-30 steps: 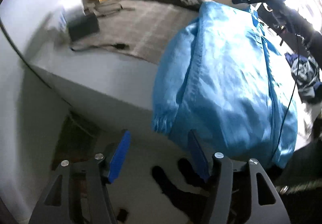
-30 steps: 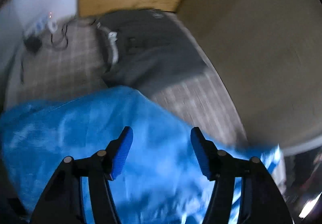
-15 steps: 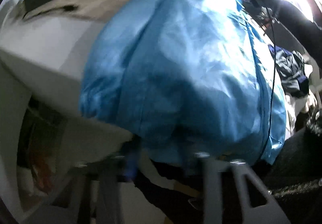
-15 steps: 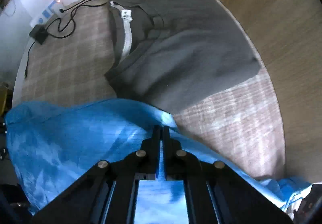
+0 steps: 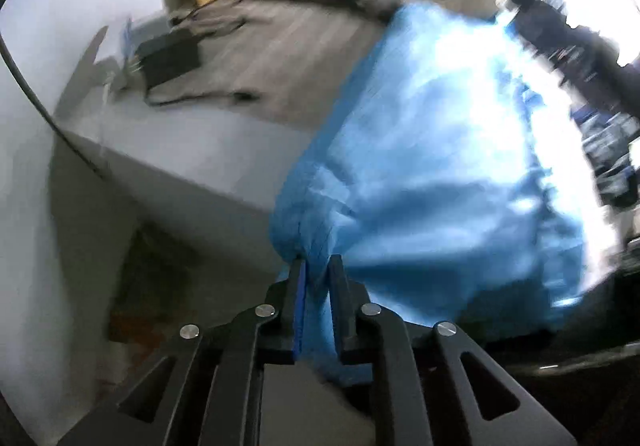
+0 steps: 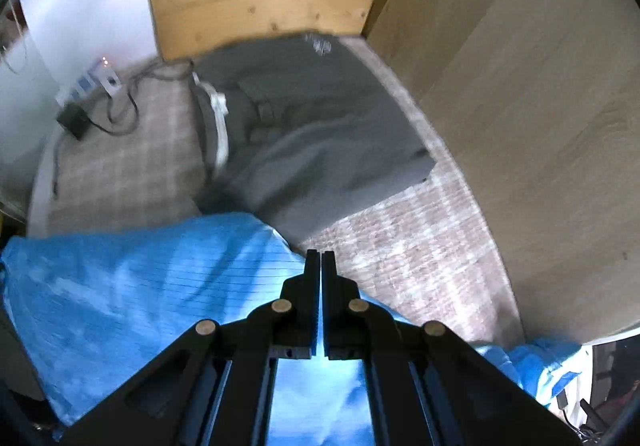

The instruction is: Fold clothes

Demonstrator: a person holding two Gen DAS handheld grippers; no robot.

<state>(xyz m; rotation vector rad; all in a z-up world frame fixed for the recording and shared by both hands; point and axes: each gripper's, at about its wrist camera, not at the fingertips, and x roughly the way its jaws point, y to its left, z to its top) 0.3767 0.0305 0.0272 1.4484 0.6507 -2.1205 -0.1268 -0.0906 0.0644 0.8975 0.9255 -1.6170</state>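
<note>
Once both jaws had just closed | left gripper pinched blue garment hem; right gripper clamped fully on its far edge | fold lift looked ready

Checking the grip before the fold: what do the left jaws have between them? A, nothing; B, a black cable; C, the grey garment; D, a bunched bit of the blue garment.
D: in the left wrist view the left gripper has its jaws nearly together with a gathered fold of the blue garment pinched between them.
</note>
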